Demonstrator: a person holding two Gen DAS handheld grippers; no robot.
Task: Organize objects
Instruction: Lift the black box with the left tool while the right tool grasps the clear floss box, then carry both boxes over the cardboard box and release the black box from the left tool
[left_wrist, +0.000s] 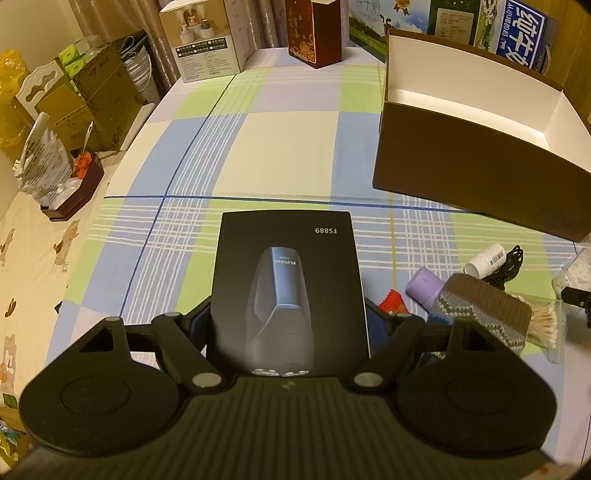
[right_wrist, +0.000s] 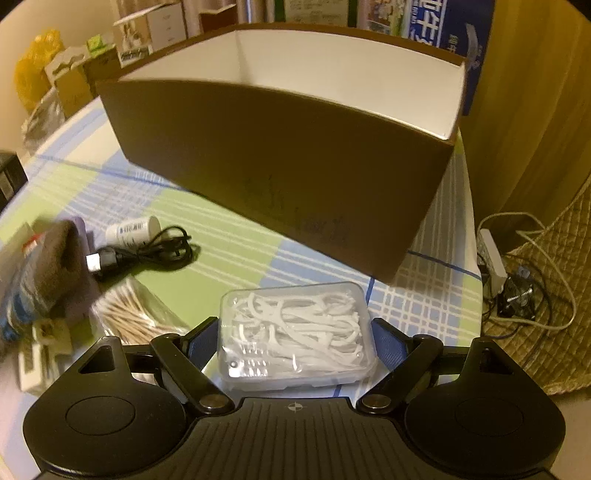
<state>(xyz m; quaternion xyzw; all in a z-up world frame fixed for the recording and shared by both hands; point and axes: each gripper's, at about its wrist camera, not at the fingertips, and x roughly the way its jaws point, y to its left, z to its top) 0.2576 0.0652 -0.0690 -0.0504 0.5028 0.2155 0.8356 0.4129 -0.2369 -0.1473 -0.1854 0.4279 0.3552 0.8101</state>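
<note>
The left gripper (left_wrist: 288, 325) holds the black box (left_wrist: 286, 280), and the right gripper (right_wrist: 291, 343), still open around the floss box (right_wrist: 295, 332), must squeeze next.

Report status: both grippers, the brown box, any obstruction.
Left gripper shut on black shaver box. Right gripper astride clear floss-pick case, pads not visibly pressing. Brown box open, nothing blocking it.

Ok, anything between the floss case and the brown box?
Nothing: the right wrist view shows only bare cloth between the floss case and the brown box; the cable lies off to the left.
</note>
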